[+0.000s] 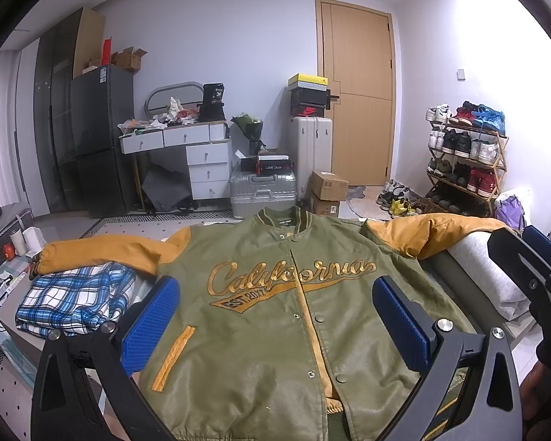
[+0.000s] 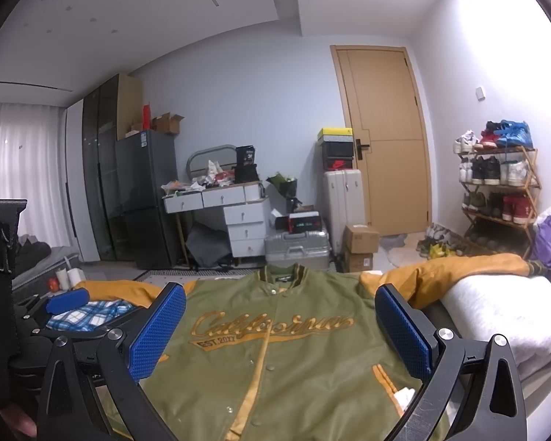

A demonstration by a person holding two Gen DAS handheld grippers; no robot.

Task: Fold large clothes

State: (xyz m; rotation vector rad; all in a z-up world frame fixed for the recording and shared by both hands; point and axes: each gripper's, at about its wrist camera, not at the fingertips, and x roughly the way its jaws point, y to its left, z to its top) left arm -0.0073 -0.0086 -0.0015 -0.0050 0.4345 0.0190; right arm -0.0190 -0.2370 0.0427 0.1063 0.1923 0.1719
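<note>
Above the spread green jacket (image 1: pixel 275 316), I am holding my left gripper (image 1: pixel 275 325) and right gripper (image 2: pixel 281 330), both with fingers apart.

— What sort of place is this?

— A lived-in room in a home, used for storage as much as living. A wooden shoe rack (image 1: pixel 466 158) crammed with sneakers stands by the plain wooden door (image 1: pixel 360 88).

— What else says home?

— A dark fridge (image 1: pixel 99 139) with cardboard boxes on top, a white dressing table (image 1: pixel 187 147) with drawers, an oval mirror and clutter, hard suitcases (image 1: pixel 262 193) with shoeboxes (image 1: pixel 308 95) stacked on them, and sheer curtains (image 2: pixel 22 169) at the left. A folded plaid garment (image 1: pixel 77 299) lies on the work surface.
</note>
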